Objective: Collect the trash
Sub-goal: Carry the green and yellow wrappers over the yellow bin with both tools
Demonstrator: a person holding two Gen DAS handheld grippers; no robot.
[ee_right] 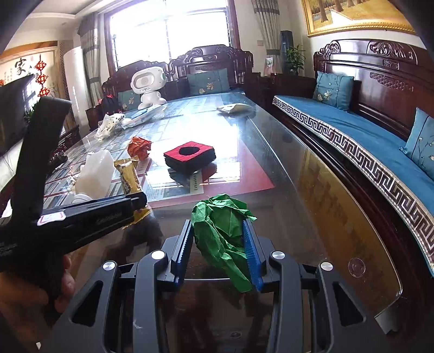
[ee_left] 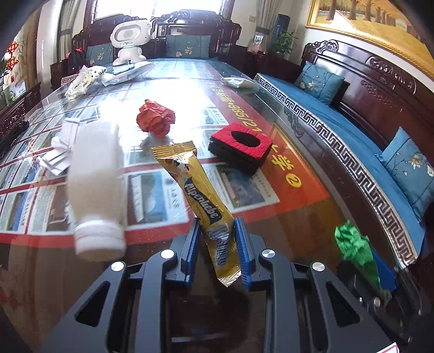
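I'm in a home living room: carved wooden sofas with blue cushions, a gold-framed painting, curtained window beyond the glass worktop.

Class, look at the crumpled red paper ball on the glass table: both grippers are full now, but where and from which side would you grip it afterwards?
Grip the crumpled red paper ball across its middle, coming down from above, probably. It is lumpy with no handle, sits free on the glass table, and the red tissue box and white plastic bottle stand apart from it.
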